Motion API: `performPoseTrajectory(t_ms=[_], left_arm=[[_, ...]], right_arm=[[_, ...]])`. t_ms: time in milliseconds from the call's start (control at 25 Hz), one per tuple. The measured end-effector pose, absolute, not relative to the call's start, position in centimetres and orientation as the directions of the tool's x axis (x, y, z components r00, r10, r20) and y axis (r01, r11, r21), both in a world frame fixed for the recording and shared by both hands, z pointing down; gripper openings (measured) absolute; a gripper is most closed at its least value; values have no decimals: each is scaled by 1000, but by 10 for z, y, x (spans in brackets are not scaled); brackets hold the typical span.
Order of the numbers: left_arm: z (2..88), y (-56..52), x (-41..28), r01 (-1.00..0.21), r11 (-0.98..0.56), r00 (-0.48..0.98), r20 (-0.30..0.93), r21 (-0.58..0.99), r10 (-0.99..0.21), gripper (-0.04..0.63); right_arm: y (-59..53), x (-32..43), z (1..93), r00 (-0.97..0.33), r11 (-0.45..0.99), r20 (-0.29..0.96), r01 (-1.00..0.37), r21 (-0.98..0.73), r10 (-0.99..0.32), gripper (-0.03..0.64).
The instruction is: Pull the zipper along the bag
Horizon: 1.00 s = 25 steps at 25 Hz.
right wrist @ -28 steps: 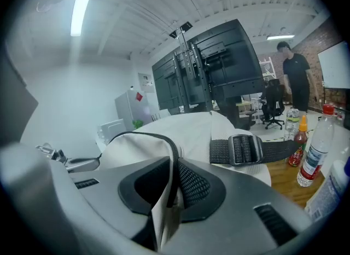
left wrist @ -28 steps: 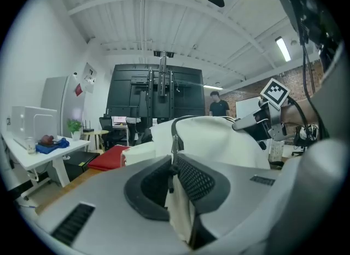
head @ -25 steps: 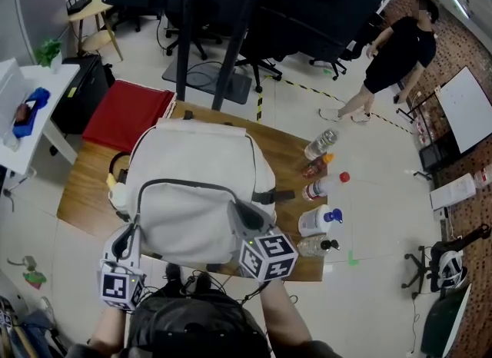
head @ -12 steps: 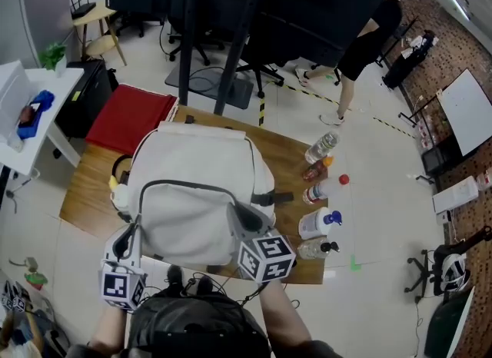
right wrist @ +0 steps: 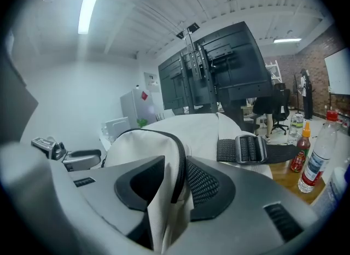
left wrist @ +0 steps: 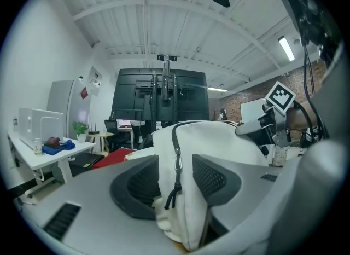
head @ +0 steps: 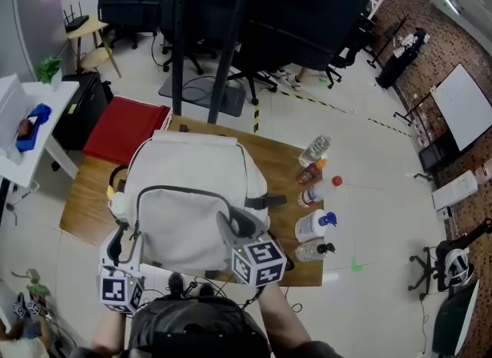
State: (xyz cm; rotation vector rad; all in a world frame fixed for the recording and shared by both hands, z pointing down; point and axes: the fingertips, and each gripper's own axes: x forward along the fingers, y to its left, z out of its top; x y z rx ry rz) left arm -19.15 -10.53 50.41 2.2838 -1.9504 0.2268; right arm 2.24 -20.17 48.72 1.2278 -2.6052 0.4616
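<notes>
A wooden tabletop (head: 83, 204) carries a cream-white backpack (head: 192, 195), which lies flat across its middle and covers most of it. The backpack's near edge faces the person. A black zipper line (right wrist: 164, 136) arches over its top panel.

Beyond the tabletop's far left corner, a flat red case (head: 123, 130) lies on the floor.

The left gripper (left wrist: 175, 166) sits at the backpack's near left corner. Its jaws have just been opening and now stand wide apart. A fold of the bag and the zipper pull hang between them, with a clear gap to the left-hand pad.

The right gripper (right wrist: 176, 163) sits at the near right corner. Its jaws have also just been opening and are parted. A fold of fabric with the zipper line stands loosely between the pads, not pinched.

A row of bottles (head: 314, 226) stands along the tabletop's right edge, beside the backpack.

A grey strap buckle (right wrist: 249, 149) lies on the bag's right side, just beyond the right jaws.

The zipper pull (left wrist: 173, 192) is a metal tab with a knotted black cord, and it dangles at the bag's left corner.
</notes>
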Motion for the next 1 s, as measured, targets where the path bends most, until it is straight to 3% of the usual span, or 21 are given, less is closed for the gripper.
performPoseTrajectory(t_ms=[440, 800, 1000], left_arm=[[454, -130, -186, -982, -189, 189, 85, 7, -978, 229], [437, -149, -153, -951, -309, 308, 74, -13, -949, 138], [429, -159, -139, -941, -337, 336, 54, -11, -940, 46]], right_arm=[[-196, 32, 455, -563, 564, 234, -823, -70, -793, 137], [-196, 56, 427, -467, 470, 149, -883, -18, -872, 89], [-195, 63, 424, -445, 446, 130, -895, -19, -886, 31]])
